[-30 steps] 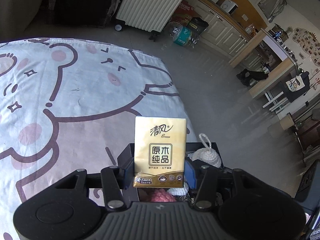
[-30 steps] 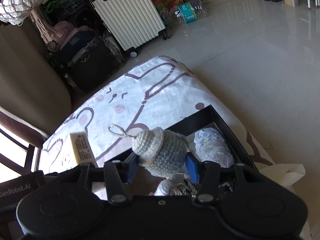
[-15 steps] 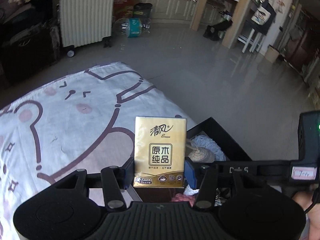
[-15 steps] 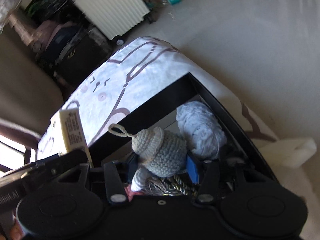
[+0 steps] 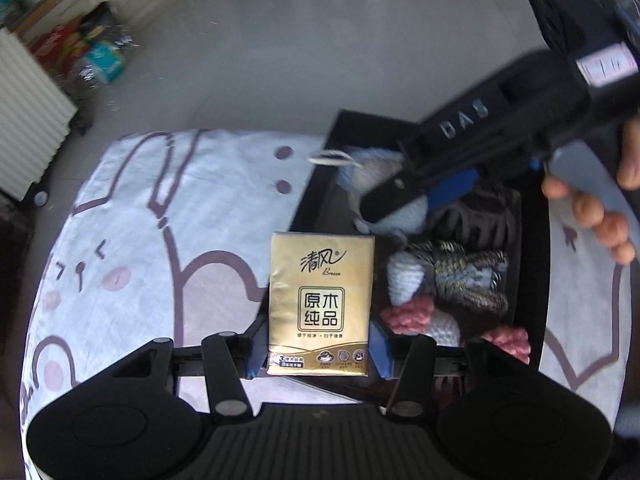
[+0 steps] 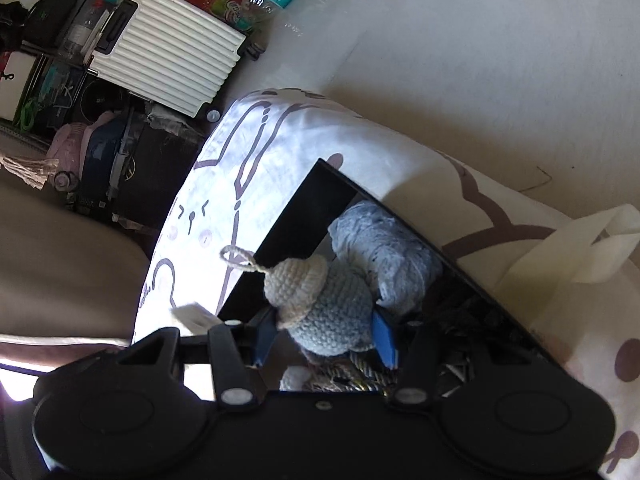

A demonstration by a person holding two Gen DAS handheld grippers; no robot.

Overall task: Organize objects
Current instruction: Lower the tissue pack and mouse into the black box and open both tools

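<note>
Fingers on tissue pack; right view: fingers on crocheted doll.

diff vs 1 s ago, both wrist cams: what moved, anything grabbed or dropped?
Both hand-held grippers have come in over the black box. The right hand-held gripper lowered the crocheted toy towards it and now shows in the left view. Nothing was grabbed or dropped: the left hand-held gripper stays clamped on the tissue pack, the right on the toy.
</note>
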